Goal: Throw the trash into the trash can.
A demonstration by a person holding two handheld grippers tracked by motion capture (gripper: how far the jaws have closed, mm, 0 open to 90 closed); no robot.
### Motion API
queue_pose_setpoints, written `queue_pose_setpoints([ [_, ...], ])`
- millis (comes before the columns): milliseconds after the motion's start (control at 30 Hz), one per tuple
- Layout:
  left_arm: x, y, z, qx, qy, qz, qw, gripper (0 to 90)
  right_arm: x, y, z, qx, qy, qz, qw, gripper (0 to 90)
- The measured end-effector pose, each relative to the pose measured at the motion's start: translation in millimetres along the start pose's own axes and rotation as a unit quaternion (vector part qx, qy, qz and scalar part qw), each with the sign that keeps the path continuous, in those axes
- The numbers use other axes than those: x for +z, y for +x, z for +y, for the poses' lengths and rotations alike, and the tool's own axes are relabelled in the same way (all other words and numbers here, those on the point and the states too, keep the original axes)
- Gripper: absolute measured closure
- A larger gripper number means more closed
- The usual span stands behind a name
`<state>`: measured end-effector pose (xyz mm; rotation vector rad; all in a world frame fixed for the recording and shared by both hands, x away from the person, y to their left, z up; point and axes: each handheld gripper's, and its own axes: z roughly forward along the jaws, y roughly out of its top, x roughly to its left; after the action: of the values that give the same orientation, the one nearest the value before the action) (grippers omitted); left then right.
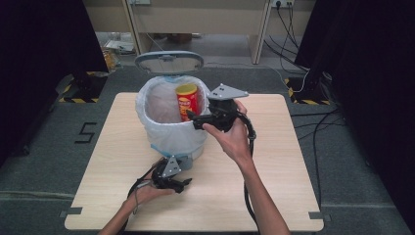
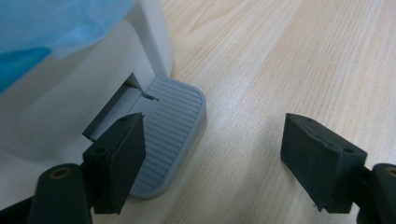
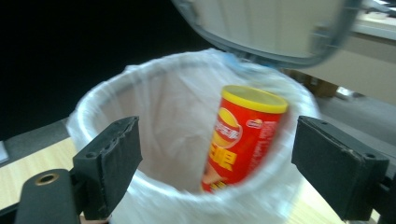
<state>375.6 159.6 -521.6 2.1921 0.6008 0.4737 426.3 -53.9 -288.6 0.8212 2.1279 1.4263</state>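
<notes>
High view: a white pedal bin lined with a thin plastic bag stands on the table, its lid tipped up at the far side. A red chip can with a yellow lid leans inside the bin, against the right part of the rim, its top just above the rim. The right gripper hovers at the bin's right rim, jaws spread and empty, the can lying beyond them and untouched. The left gripper sits low at the near side of the bin, by the grey foot pedal; in the left gripper view its jaws are spread wide, one pad over the near edge of the pedal. Whether it presses on the pedal cannot be told.

The can looks like a light, stiff cardboard tube with a smooth, fairly slippery printed skin; it would dent under a hard squeeze. The best hold is across the round body, below the lid. The bag liner is soft and easily snagged.
</notes>
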Motion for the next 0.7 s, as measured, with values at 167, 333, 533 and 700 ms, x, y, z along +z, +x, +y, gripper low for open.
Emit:
queue_pose_setpoints([
  [167, 0.0, 0.1, 0.0, 0.0, 0.0, 0.0, 1.0, 21.6, -12.6, -13.4, -10.8, 0.012, -0.005, -0.016, 0.9998, 16.9],
  [333, -0.1, 0.3, 0.0, 0.002, 0.0, 0.001, 1.0, 21.6, -30.8, -33.3, -30.8, 0.025, -0.003, -0.042, 0.9988, 17.0],
  [533, -0.2, 0.3, 0.1, 0.003, 0.001, 0.002, 1.0, 21.5, -49.0, -46.5, -49.1, 0.039, -0.005, -0.056, 0.9976, 17.8],
  [700, 0.1, 0.1, 0.0, 0.003, -0.001, 0.003, 1.0, 21.5, -56.8, -51.9, -60.6, 0.044, -0.003, -0.067, 0.9968, 17.8],
])
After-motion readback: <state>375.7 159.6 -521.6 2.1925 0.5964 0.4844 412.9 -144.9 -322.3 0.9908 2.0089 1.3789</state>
